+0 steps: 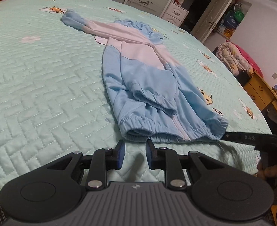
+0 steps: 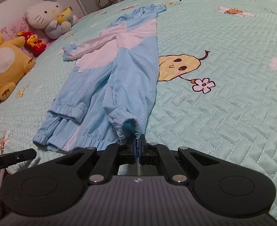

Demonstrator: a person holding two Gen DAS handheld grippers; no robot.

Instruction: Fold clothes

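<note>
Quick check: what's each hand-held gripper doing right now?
Left hand-held gripper: open, empty, just short of the jacket hem.
Right hand-held gripper: shut on the jacket's hem corner.

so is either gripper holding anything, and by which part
The right gripper pinches the jacket by its sleeve cuff; the left gripper is open, holding nothing.

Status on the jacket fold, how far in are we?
Early-middle. Done: the light blue and white zip jacket lies lengthwise on the mint quilted bedspread, both sleeves folded in over its body. In hand: right hand-held gripper is shut on the hem corner; left hand-held gripper is open just short of the hem. Left: folding the length over, hood included.
</note>
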